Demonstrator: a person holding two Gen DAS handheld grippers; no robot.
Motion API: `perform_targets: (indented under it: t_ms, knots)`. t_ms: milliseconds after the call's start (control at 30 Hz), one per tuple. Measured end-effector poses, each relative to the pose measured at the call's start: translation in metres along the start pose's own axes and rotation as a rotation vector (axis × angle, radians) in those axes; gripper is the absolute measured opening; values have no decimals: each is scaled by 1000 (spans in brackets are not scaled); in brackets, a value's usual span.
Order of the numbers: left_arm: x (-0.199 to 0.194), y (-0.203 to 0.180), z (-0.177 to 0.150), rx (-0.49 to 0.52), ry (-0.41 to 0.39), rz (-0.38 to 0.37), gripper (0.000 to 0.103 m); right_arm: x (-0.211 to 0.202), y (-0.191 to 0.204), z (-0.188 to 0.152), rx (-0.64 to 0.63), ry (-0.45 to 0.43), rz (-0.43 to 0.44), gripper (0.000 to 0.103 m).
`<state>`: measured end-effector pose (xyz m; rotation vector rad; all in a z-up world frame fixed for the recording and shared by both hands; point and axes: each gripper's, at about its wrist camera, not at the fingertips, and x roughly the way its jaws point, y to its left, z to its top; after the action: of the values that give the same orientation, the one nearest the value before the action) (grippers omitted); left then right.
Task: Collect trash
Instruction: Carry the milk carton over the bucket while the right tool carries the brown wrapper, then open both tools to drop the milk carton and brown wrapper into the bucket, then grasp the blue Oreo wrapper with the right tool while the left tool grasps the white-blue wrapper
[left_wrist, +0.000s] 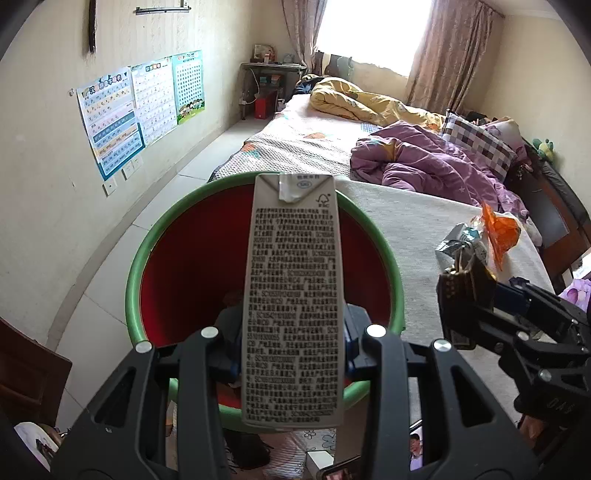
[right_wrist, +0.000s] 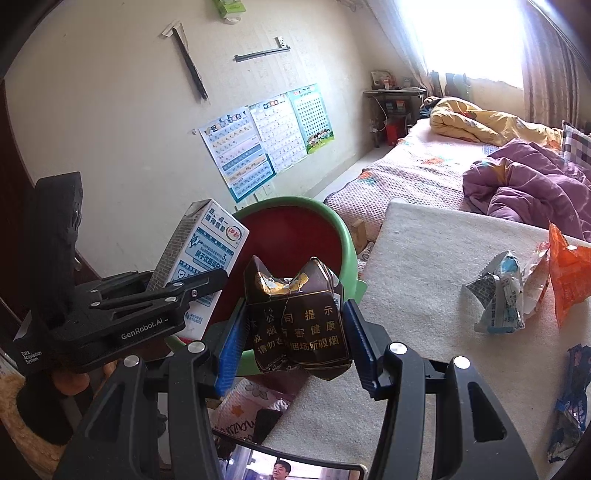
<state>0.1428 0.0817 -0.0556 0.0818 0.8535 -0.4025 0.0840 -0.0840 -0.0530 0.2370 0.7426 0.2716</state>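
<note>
green-rimmed red bin (left_wrist: 192, 240), grey carton (left_wrist: 291, 295), brown pack (right_wrist: 299, 325), orange wrapper (right_wrist: 569, 273)

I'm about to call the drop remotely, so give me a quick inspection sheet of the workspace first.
Surface: pale blanket over the bed edge.
Job's things: milk carton above the red bin; crumpled cigarette pack at the bin's rim.
Clutter: orange wrapper, crumpled silver wrapper and blue wrapper lie on the blanket.
Grippers: left gripper grips the carton; right gripper grips the pack.
Cables: nothing seen nearby.
Surroundings: purple quilt, wall posters.
</note>
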Motion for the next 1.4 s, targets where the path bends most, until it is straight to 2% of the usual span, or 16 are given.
perform_targets:
  t_ms: [433, 1033, 1100, 1133, 1400]
  knots:
    - [20, 28, -1, -35, 51, 23, 37, 28, -1, 18, 7, 28, 24, 50]
    - [35, 35, -6, -39, 91, 53, 37, 46, 9, 30, -5, 46, 31, 52]
    - [37, 36, -5, -49, 95, 75, 46, 50, 8, 32, 4, 55, 25, 58]
    - [38, 35, -5, -58, 91, 77, 52, 49, 8, 32, 7, 51, 29, 58]
    - [33, 32, -7, -67, 85, 98, 54, 25, 4, 26, 14, 14, 42, 59]
